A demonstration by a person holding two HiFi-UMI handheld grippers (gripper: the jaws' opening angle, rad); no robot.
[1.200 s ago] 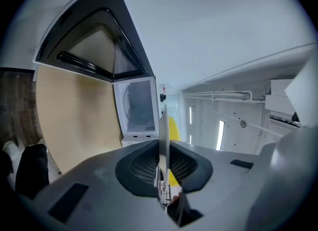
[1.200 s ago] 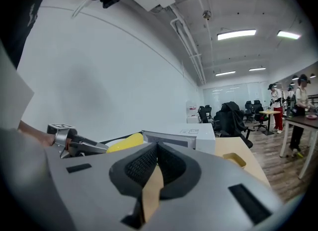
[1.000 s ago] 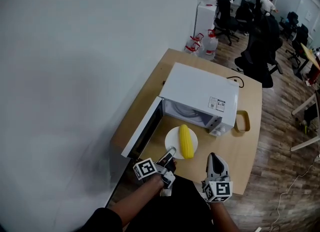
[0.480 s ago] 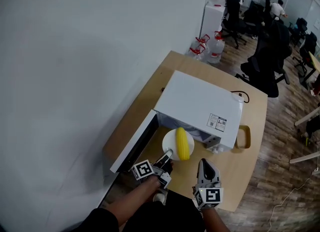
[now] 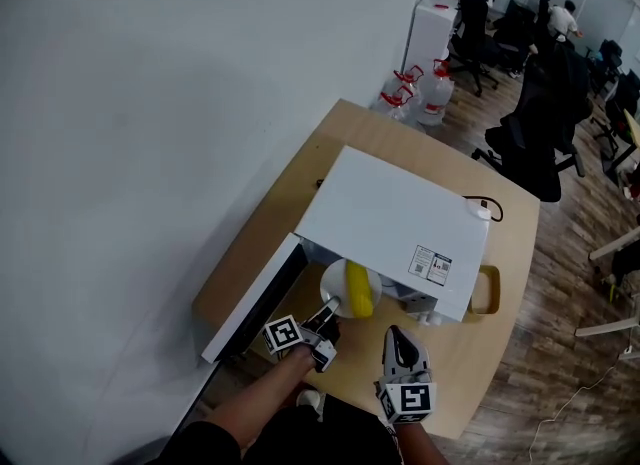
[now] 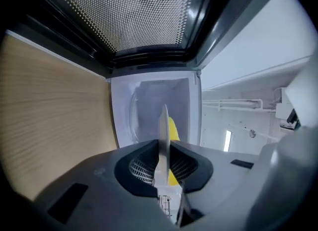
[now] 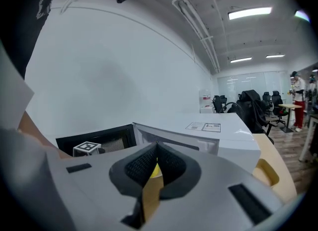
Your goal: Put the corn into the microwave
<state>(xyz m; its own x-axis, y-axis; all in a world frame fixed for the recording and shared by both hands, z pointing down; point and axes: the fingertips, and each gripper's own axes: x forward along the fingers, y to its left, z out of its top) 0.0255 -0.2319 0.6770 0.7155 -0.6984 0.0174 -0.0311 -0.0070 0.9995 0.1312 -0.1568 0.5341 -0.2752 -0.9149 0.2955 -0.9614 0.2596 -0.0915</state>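
Note:
A yellow corn cob [image 5: 357, 288] lies on a white plate [image 5: 333, 281] at the mouth of the white microwave [image 5: 400, 223], partly hidden under its top edge. My left gripper [image 5: 332, 306] is shut on the plate's near rim. In the left gripper view the plate [image 6: 163, 125] shows edge-on between the jaws, with the corn [image 6: 173, 128] beyond it and the cavity [image 6: 149, 101] straight ahead. My right gripper [image 5: 397, 334] hangs shut and empty to the right, just short of the microwave's front. A sliver of corn [image 7: 157, 170] shows past its jaws.
The microwave door [image 5: 250, 303] stands swung open to the left, its mesh window [image 6: 129, 11] beside my left gripper. A small tan tray [image 5: 485, 293] sits right of the microwave on the wooden table [image 5: 500, 343]. The wall lies left; water bottles and office chairs stand beyond.
The plate with the corn has travelled forward from the open table to the microwave's mouth, carried by my left gripper. My right gripper has also moved forward alongside.

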